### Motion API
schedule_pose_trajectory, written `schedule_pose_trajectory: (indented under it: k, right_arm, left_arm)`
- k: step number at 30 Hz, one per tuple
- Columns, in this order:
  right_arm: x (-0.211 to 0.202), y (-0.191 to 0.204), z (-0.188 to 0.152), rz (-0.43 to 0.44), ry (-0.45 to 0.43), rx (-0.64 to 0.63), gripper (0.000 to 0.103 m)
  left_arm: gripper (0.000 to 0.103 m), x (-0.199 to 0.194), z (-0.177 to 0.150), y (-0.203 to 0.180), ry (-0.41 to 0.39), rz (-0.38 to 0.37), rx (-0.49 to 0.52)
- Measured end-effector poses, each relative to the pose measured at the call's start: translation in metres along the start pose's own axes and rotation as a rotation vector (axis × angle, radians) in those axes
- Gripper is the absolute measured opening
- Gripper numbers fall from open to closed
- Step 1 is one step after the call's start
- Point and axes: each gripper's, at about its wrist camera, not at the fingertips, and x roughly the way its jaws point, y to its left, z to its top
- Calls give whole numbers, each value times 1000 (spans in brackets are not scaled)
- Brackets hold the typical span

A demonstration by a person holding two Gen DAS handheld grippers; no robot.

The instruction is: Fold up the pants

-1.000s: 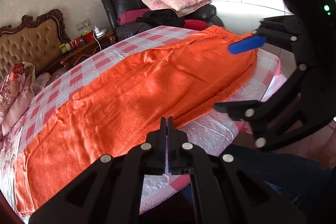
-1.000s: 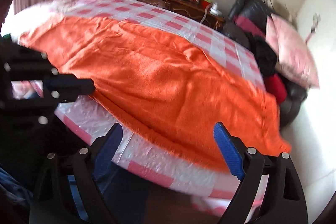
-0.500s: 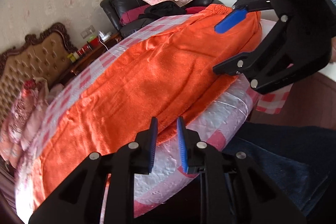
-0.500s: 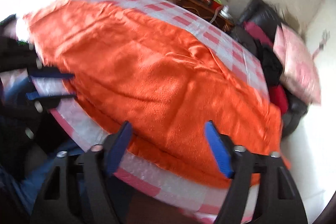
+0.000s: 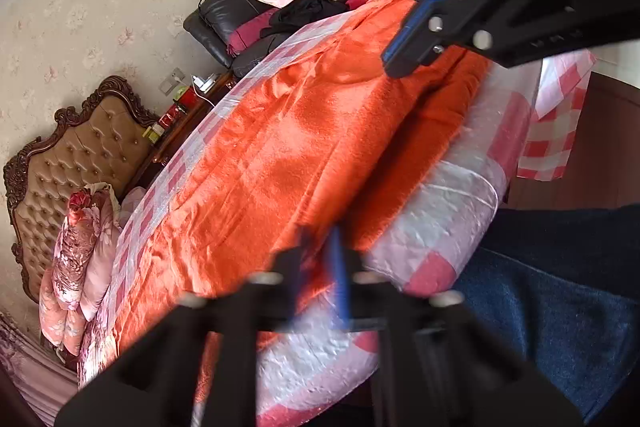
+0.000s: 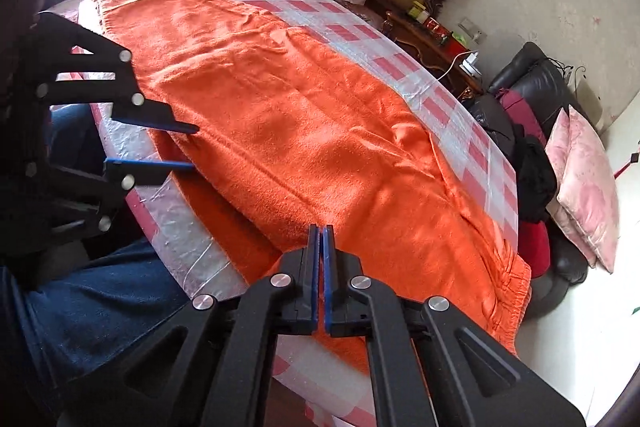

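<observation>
Spreading lengthwise over the checked bed (image 6: 188, 251), the orange pants (image 6: 304, 115) run left to right along its near edge, plush and mostly flat (waistband (image 6: 516, 291) at the right). Both grippers meet that near hem, jaws just closing. The right gripper (image 6: 321, 231) is now pressed together nearer the waist, and the left gripper (image 6: 188, 147), further left, is slightly apart around the edge.

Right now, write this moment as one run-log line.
pants: flat on bed | left gripper: open, straddling near edge | right gripper: shut at near edge
</observation>
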Motion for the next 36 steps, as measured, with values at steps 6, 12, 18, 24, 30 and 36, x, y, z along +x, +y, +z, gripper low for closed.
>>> schedule_pose_trajectory:
  k: [6, 12, 18, 24, 30, 36]
  right_arm:
    - [-11, 8, -5, 17, -25, -39, 0]
    - [-10, 13, -12, 37, -15, -39, 0]
    - [-1, 17, -16, 53, 22, -39, 0]
    - [3, 7, -15, 146, 73, 30, 2]
    - [-8, -27, 5, 187, -1, 230, 84]
    - [38, -39, 31, 113, 52, 391, 86]
  left_arm:
    - [2, -26, 4, 13, -57, 17, -40]
    - [2, -31, -7, 0, -31, -15, -36]
    - [2, -20, -10, -3, -2, -52, -57]
    - [9, -17, -15, 7, 12, -123, -153]
    - [44, -42, -41, 71, -36, -69, -484]
    - [51, -25, -103, 159, 93, 140, -730]
